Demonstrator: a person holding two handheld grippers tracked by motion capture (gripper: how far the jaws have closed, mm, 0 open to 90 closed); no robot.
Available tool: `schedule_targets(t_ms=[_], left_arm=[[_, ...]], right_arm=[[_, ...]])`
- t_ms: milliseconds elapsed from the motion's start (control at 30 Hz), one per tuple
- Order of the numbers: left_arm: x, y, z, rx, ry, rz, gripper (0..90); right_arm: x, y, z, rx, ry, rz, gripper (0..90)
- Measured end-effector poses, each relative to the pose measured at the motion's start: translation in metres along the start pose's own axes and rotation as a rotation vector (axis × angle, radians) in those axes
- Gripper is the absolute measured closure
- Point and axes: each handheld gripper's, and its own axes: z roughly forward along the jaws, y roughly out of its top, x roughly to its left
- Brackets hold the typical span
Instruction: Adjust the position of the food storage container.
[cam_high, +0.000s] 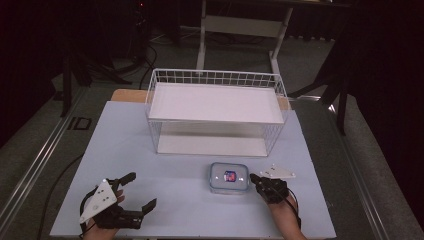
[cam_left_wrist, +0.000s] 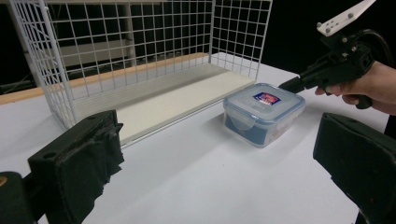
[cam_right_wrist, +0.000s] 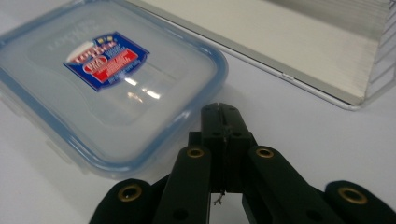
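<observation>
A clear plastic box (cam_high: 229, 177) with a blue-rimmed lid and a red-and-blue label lies on the white table, in front of a white wire rack (cam_high: 216, 107). My right gripper (cam_high: 254, 177) is shut, its tip at the box's right edge. In the right gripper view the closed jaw tips (cam_right_wrist: 219, 112) sit just beside the lid's rim (cam_right_wrist: 140, 154), holding nothing. My left gripper (cam_high: 140, 191) rests near the front left of the table, open wide and empty. In the left gripper view it (cam_left_wrist: 215, 163) faces the box (cam_left_wrist: 264, 112) and the right gripper (cam_left_wrist: 292, 85) beyond.
The wire rack (cam_left_wrist: 140, 56) has a white upper shelf and a pale base board (cam_right_wrist: 289, 42), open toward me. The table (cam_high: 125, 145) ends close behind the rack. A desk frame (cam_high: 240, 30) and dark stands are on the floor beyond.
</observation>
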Motion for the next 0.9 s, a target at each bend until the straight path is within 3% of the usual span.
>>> schedule_targets(t_ms=[433, 733, 900], left_arm=[[0.000, 0.000, 0.000, 0.002, -0.002, 0.002, 2.0], [0.000, -0.001, -0.001, 0.005, -0.004, 0.000, 1.9], [-0.001, -0.001, 0.000, 0.006, -0.008, -0.006, 1.9]], right_arm=[[0.001, 0.001, 0.010, 0.013, 0.010, 0.038, 90.0], [0.018, 0.007, 0.018, 0.013, 0.050, 0.040, 90.0], [0.029, 0.012, 0.024, 0.018, 0.067, 0.018, 90.0]])
